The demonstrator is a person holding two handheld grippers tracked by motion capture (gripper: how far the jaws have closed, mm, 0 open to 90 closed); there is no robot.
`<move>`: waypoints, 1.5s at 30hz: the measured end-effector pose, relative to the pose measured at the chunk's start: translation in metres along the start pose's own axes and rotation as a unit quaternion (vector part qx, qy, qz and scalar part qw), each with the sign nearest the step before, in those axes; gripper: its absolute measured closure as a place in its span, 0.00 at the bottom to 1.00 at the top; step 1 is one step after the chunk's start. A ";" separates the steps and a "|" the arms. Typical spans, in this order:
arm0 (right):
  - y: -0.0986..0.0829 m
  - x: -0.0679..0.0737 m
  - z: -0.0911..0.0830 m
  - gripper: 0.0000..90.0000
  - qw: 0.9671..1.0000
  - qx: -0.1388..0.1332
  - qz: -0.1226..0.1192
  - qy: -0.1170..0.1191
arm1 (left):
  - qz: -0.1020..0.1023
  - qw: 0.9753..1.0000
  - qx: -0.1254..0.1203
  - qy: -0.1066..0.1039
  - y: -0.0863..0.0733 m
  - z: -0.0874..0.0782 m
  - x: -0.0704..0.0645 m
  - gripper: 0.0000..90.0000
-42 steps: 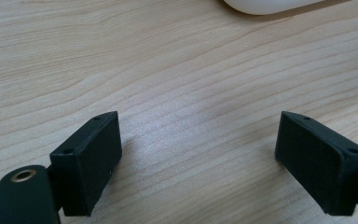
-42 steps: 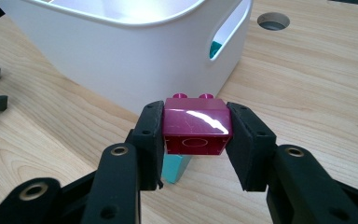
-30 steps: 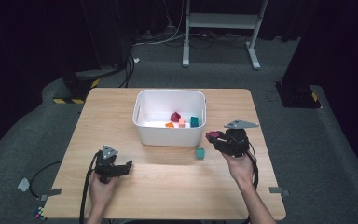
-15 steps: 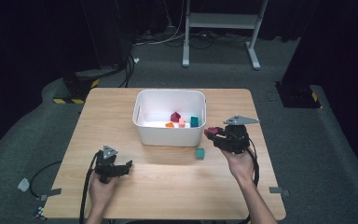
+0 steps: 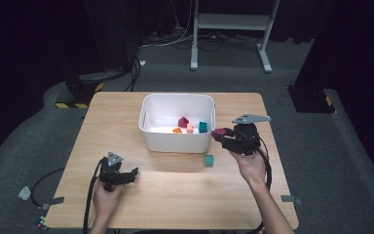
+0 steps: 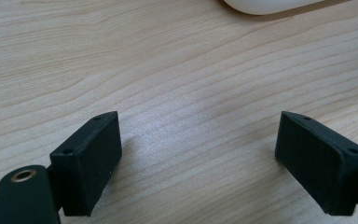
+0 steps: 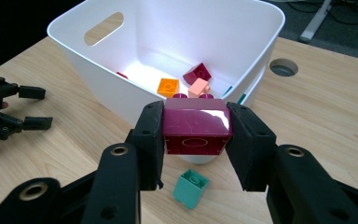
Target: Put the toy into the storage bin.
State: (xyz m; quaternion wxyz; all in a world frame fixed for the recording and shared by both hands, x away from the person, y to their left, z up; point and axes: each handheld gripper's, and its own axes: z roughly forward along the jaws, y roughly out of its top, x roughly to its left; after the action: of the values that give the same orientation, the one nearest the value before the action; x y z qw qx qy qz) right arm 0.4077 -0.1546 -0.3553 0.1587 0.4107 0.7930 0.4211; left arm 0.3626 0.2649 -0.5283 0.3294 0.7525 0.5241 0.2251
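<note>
Magenta brick [image 7: 196, 126], white bin [image 7: 135, 95], teal brick [image 7: 191, 187]

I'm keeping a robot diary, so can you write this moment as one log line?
right tongs: shut on magenta brick, beside white bin | left tongs: open, over table | teal brick: on table

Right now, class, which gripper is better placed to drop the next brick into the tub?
The right gripper. It is shut on a maroon brick and held beside the tub. The left gripper rests open on the table, farther from the tub.
</note>
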 end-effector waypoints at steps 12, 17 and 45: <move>0.019 0.007 0.005 0.65 1.000 0.007 -0.017 0.013 | 0.000 1.000 0.000 0.000 0.000 0.000 0.000 0.16; 0.028 0.006 0.011 0.65 1.000 0.010 -0.015 0.016 | 0.000 1.000 0.000 0.000 0.000 0.000 0.000 0.16; 0.073 0.016 0.057 0.65 0.999 0.013 -0.001 0.035 | 0.000 1.000 0.000 0.000 0.000 0.000 0.000 0.16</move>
State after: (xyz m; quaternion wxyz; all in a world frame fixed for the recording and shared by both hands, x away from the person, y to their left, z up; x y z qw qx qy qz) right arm 0.4697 -0.0888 -0.3295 0.1255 0.3974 0.8039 0.4244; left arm 0.3626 0.2649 -0.5283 0.3291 0.7526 0.5240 0.2251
